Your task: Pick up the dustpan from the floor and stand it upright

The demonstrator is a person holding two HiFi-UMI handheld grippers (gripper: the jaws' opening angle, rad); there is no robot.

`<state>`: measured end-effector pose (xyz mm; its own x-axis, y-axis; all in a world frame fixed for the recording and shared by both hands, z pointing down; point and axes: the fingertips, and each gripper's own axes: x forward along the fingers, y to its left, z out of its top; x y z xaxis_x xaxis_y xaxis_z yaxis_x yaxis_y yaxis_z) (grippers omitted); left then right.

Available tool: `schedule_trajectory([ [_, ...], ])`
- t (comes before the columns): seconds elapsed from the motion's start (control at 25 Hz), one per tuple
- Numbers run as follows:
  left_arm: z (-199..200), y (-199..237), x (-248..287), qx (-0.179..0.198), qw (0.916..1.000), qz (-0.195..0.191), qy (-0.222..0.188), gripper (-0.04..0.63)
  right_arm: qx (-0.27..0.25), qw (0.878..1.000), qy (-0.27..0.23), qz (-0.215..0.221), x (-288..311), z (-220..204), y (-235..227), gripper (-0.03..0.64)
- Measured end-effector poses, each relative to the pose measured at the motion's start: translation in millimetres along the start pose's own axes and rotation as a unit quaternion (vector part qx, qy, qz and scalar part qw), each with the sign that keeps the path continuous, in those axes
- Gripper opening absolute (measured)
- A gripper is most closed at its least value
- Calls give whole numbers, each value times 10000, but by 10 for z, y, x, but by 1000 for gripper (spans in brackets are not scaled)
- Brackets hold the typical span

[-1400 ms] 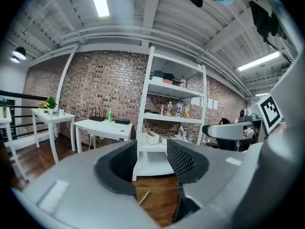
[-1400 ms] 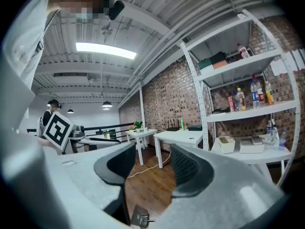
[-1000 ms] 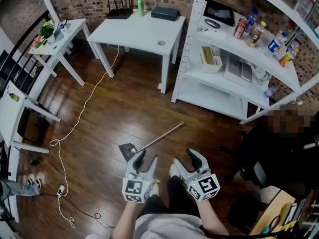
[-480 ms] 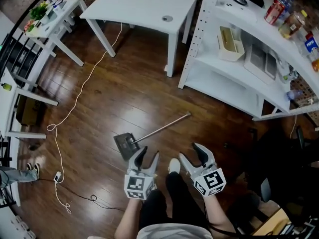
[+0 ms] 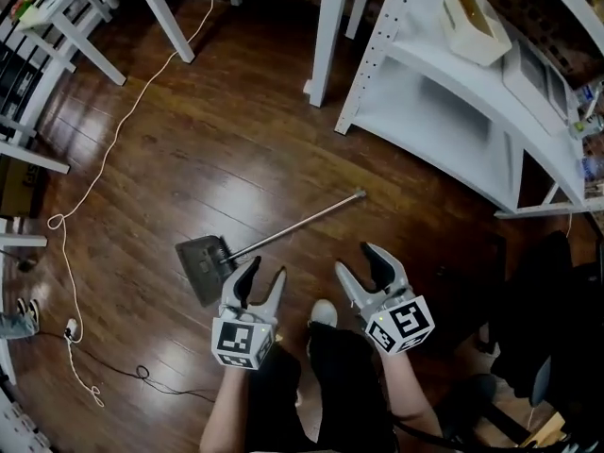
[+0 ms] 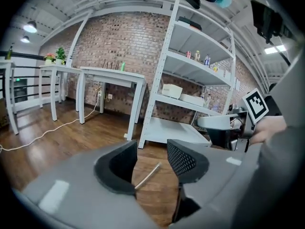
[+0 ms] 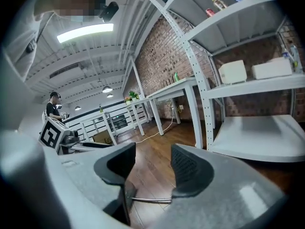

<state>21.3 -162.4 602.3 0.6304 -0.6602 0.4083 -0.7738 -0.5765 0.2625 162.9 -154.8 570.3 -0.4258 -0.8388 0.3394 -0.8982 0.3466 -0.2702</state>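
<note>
I see the dustpan (image 5: 201, 264) flat on the floor (image 5: 217, 149), handle (image 5: 302, 221) running up-right, pan just beside my left gripper (image 5: 260, 279), right gripper (image 5: 360, 264) further off; both grippers' fingers apart, empty.

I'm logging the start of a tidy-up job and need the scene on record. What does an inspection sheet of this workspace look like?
Surface: dark glossy wooden floor.
Job's things: dustpan lying flat on the floor, its long handle pointing toward the shelf unit; not yet upright.
Clutter: nothing seen near the dustpan.
Grippers: left gripper and right gripper both open, holding nothing, close to the dustpan.
Cables: white cable trailing across the floor at the left; thin black cable nearer the person.
Surroundings: white shelf unit at the right, white table leg beyond.
</note>
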Motion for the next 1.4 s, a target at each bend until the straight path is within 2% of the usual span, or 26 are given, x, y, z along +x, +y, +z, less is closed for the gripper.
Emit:
schedule_trajectory([
  [0.2,-439,320,417,200,9980,-65,-588,231,-358,9984,-270,353,509,-540,-218,221],
  [0.36,-694,555,648,331,9940,-162,-1034,239,-735,9937,-612,580,789,-699,-379,221],
  [0.6,-1208,760,920,521,9912,-391,-1153,250,-885,9903,-873,615,1079,-1151,-497,221],
  [0.8,-1445,838,935,436,9916,-401,-1146,253,-524,9951,-703,454,1155,-1707,-695,221],
  [1.04,-1452,827,804,565,9910,-368,-1156,255,10,9996,-267,-76,1147,-2466,-1257,221],
  [1.24,-1448,810,832,679,9906,-380,-1127,255,358,9974,134,-604,1147,-3022,-1847,221],
  [1.4,-1470,817,895,699,9913,-344,-1061,255,596,9944,440,-748,1209,-3377,-2199,221],
])
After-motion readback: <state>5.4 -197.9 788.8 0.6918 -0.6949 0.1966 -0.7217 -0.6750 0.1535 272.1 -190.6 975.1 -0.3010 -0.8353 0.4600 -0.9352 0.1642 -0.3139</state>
